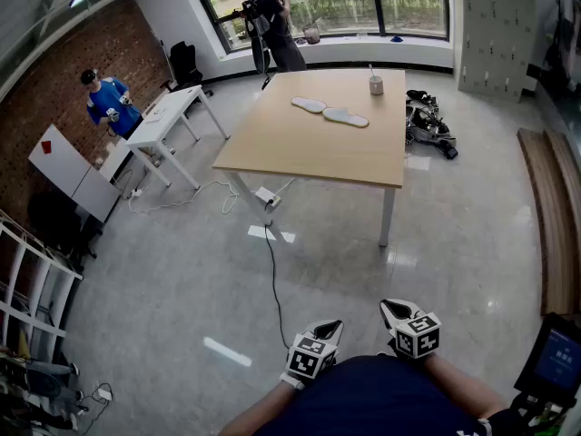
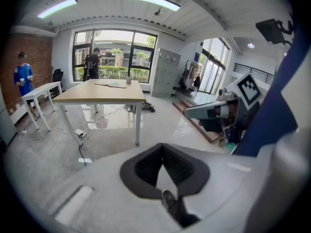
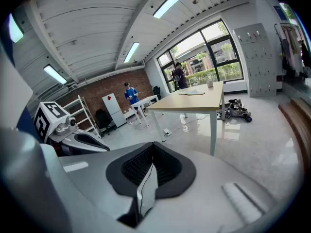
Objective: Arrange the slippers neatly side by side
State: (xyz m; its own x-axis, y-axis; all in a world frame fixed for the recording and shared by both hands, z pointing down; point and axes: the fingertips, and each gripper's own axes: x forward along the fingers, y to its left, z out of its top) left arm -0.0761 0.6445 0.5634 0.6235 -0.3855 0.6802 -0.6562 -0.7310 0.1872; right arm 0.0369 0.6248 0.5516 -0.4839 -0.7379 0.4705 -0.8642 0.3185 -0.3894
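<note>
Two pale slippers [image 1: 309, 104] [image 1: 346, 116] lie on the far part of a wooden table [image 1: 309, 148], end to end in a slanted line; they also show small in the left gripper view [image 2: 112, 85] and the right gripper view [image 3: 191, 92]. Both grippers are far from the table, held close to the person's body at the bottom of the head view. My left gripper [image 1: 329, 328] is shut with nothing between its jaws. My right gripper [image 1: 388, 311] is also shut and empty.
A grey cup [image 1: 376, 84] stands on the table's far right. A cable [image 1: 271, 280] and power strip [image 1: 267, 197] lie on the floor near the table. A white desk [image 1: 168, 116] and two people [image 1: 109, 104] [image 1: 277, 27] are at the left and back. A pile of gear [image 1: 430, 123] lies right of the table.
</note>
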